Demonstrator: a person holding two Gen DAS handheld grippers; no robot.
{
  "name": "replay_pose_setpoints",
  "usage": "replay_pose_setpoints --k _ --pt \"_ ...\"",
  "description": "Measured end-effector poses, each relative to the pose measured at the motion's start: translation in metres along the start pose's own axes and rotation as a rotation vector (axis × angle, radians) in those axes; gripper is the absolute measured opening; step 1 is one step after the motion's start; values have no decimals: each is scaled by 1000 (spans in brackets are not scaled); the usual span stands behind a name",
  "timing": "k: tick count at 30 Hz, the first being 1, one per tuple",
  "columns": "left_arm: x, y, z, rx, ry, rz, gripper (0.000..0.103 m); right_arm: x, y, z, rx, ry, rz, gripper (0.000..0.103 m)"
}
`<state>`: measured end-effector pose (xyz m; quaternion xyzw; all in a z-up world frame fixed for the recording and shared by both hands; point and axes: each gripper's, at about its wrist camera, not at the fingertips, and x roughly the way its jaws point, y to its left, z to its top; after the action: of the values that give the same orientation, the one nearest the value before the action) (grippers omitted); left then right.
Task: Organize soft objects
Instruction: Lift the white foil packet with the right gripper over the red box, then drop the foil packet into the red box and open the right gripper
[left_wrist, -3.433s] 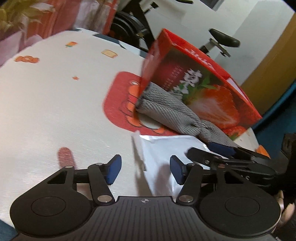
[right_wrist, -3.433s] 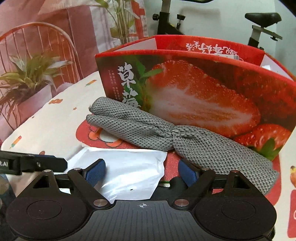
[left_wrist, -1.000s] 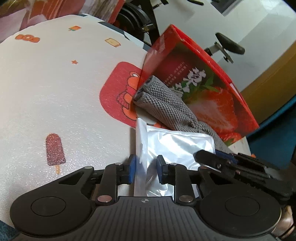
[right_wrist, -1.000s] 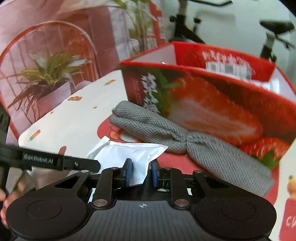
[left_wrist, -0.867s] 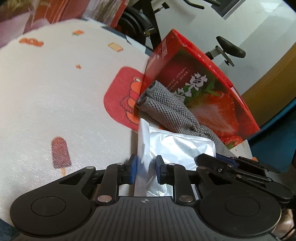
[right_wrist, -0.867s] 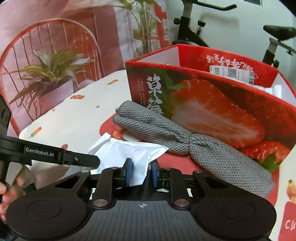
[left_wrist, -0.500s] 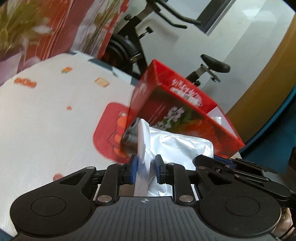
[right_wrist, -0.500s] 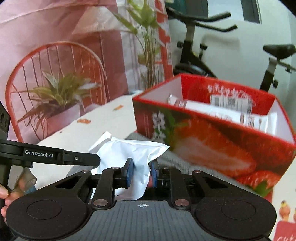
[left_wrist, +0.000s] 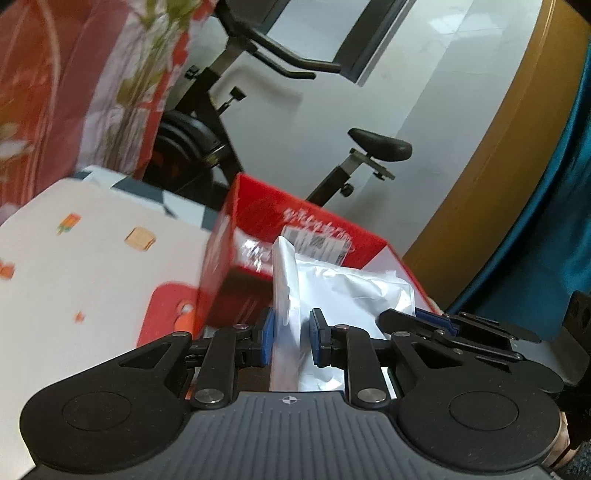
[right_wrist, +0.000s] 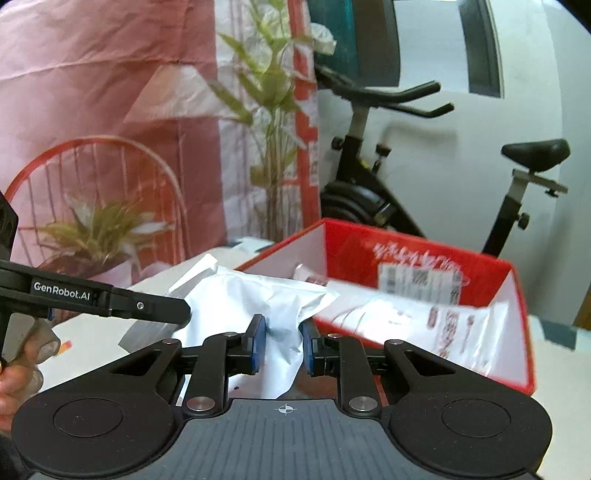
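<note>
Holding the white plastic pouch (left_wrist: 347, 291) between them, the left claw (left_wrist: 289, 338) pinches its left edge and the right claw (right_wrist: 281, 343) grips its right end, both narrow on the film. The pouch hangs clear of the table (left_wrist: 92, 266), just before the open red strawberry box (right_wrist: 413, 254), its long axis running claw to claw along the box's near wall.

We see a white tabletop with small cartoon prints (left_wrist: 92, 280) and a red patch; a red strawberry-print cardboard box (left_wrist: 236, 266), open-topped, stands directly on it.
</note>
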<state>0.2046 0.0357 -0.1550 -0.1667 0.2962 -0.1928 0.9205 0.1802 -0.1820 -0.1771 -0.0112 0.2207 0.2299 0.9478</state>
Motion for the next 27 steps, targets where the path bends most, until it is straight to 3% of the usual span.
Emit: replay_pose_setpoints --k 5,11,20,27 --pt "25 -9 29 35 -10 -24 22 7 -26 27 36 -38 -20 20" --pt "63 -7 52 35 17 -25 22 32 -52 41 -20 -39 -67 20" --pt "113 -6 62 90 103 34 22 80 -88 34 26 25 -90 22" --pt "134 -3 57 139 186 38 22 105 -98 20 45 137 -117 22"
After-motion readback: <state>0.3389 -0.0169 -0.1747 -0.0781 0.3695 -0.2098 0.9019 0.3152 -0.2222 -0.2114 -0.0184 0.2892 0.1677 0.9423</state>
